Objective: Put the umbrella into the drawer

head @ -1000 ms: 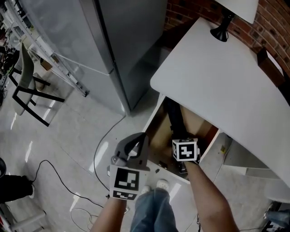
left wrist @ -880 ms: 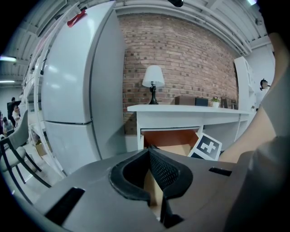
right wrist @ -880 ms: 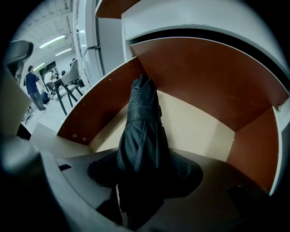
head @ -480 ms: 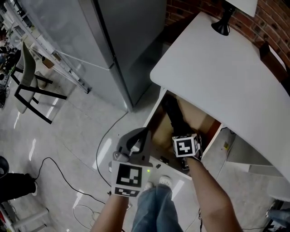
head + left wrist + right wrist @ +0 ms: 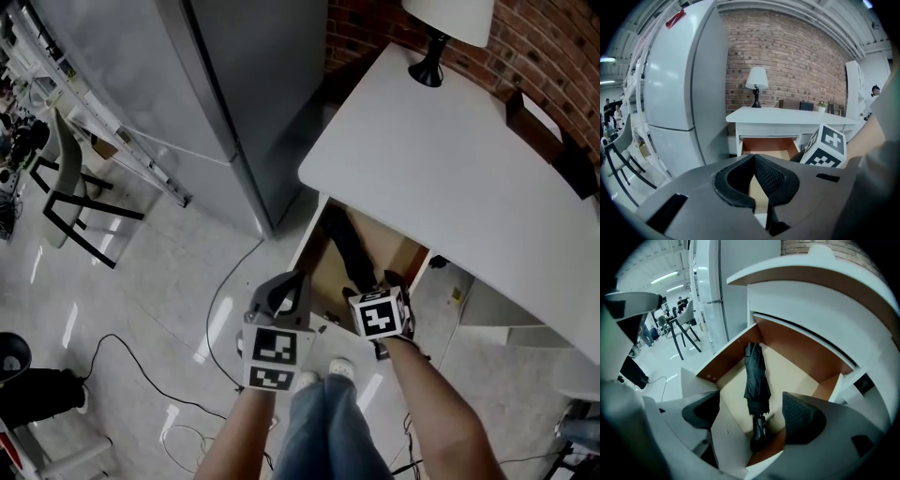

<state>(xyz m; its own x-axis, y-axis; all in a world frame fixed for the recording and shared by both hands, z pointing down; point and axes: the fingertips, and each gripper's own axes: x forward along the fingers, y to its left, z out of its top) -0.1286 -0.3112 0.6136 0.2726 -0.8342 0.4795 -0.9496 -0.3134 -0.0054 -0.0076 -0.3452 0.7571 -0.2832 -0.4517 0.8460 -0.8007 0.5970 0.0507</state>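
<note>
A black folded umbrella lies lengthwise on the floor of the open wooden drawer, handle towards me. In the head view the umbrella shows as a dark strip in the drawer under the white desk. My right gripper hangs above the handle end. Its jaws are opening wide and touch nothing. Left of the drawer front, my left gripper is shut and empty. In the left gripper view the left gripper points at the drawer.
A tall grey fridge stands left of the desk. A lamp is on the desk's far corner, with a dark chair behind. A cable runs over the floor, and a chair stands at the left.
My right gripper has risen up out of the drawer and away from the umbrella, which stays lying inside. The left gripper has lifted slightly beside it.
</note>
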